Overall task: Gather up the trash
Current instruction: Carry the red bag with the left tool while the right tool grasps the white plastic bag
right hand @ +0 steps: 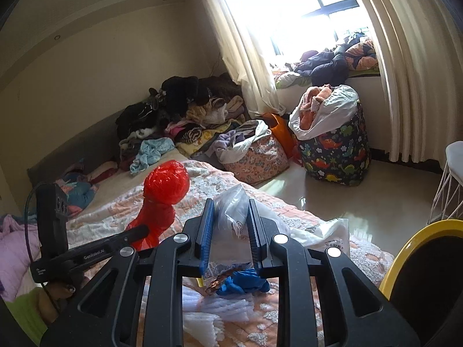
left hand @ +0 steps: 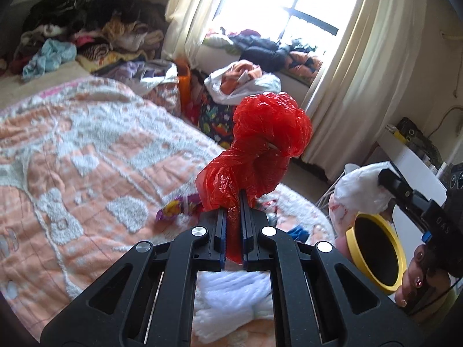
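Trash pickup was mid-step: both grippers had a piece in hand and lifted clear of the bed [left hand: 86,150], with deposit not yet made.

Left gripper [left hand: 233,202]: jaws pinched nearly closed on the tail of a crumpled red plastic bag [left hand: 266,138], which stood up above the fingers and off the quilt. Right gripper [right hand: 231,225]: jaws partly closed, holding a clear-and-white plastic bag [right hand: 231,211] between the blue pads [right hand: 207,231]; the bag bulged up between them and trailed down toward the bed.

Yellow-rimmed bin [left hand: 373,251] stood just beside the bed's foot edge, mouth open, close to the right gripper's hand. Judged next move: carry each bag off the bed and over the bin mouth, then release; the light plastic may cling to the pads, so the opening should be wide.

Counts, as far as visible:
- grippers: two, both loaded
- bags in hand: two (one red, one clear-white)
- bins: one
- loose pieces left on the bed near the foot: one purple-yellow snack wrapper [left hand: 178,206], one blue crumpled scrap [right hand: 243,284], one white shredded foam sheet [right hand: 214,309], one more white printed bag [right hand: 321,237]

Other small bits there were too blurred to count.
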Available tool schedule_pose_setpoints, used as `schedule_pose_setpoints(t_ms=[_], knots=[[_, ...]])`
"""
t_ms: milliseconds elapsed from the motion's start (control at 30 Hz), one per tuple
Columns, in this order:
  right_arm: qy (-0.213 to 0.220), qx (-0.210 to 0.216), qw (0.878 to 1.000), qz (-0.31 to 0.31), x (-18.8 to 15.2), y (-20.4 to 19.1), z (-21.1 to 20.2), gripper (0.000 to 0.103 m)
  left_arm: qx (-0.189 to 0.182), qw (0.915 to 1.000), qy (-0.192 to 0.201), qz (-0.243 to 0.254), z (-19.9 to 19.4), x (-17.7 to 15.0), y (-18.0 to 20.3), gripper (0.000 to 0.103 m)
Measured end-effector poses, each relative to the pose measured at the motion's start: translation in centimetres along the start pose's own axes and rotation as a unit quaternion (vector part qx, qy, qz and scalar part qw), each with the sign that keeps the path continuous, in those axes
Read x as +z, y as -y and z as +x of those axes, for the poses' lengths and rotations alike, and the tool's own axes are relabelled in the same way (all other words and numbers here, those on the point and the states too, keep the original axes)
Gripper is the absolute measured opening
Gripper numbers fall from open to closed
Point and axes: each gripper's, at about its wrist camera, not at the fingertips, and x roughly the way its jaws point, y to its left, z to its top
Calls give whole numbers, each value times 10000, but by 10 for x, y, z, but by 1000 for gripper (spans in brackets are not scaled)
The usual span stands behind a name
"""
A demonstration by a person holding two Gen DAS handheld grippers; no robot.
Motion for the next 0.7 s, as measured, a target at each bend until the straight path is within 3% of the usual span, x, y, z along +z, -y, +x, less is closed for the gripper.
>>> schedule_pose_setpoints(t_ms=[133, 700], knots=[[201, -18, 9997, 163, 2, 10, -22, 22, -318, 9994, -58, 96, -3, 5, 23, 3], [723, -538, 9908, 1007, -13, 75, -106, 22, -932, 9913, -590, 721, 21, -30, 117, 3]])
